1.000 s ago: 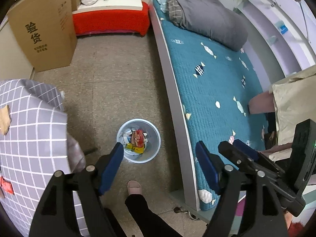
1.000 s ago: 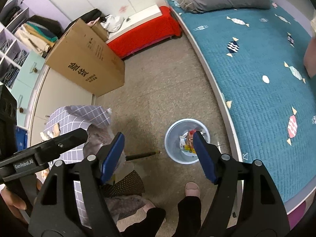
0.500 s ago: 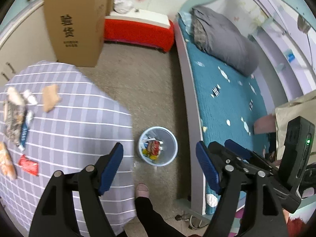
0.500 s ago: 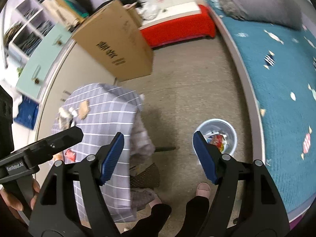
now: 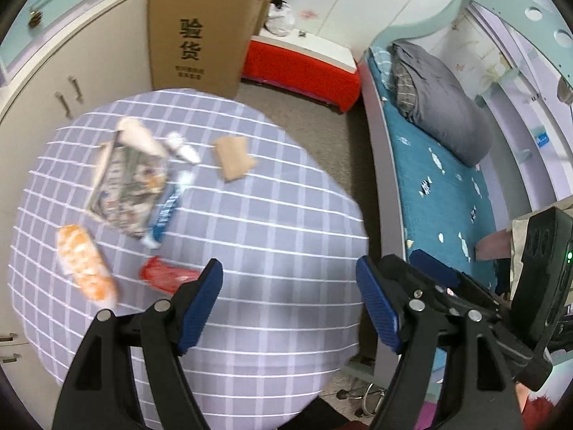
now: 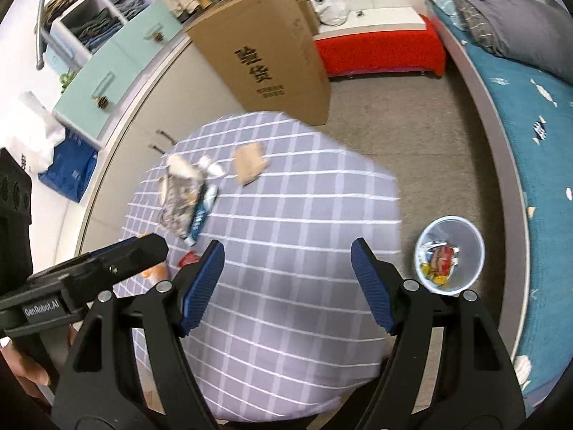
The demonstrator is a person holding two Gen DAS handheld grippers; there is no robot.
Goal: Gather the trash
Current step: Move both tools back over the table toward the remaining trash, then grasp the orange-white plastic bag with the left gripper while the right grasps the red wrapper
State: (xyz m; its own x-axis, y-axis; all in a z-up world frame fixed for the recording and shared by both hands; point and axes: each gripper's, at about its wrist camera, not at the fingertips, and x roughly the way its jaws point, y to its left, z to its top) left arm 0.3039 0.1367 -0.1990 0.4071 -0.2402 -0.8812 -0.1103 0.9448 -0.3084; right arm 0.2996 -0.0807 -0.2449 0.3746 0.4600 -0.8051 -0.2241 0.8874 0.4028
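Red wrapper point(image 5: 168, 276) just beside left jaws, seemingly.

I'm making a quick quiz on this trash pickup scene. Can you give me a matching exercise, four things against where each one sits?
Things:
1. red wrapper
2. brown paper piece
3. trash bin
4. cardboard box

Places:
A. on the floor between the table and the bed
B. on the table's far side, towards the box
C. standing on the floor beyond the table, by the cabinets
D. on the checked cloth, closest to the left gripper's finger

Pairs: 1-D, 2-B, 3-A, 4-C
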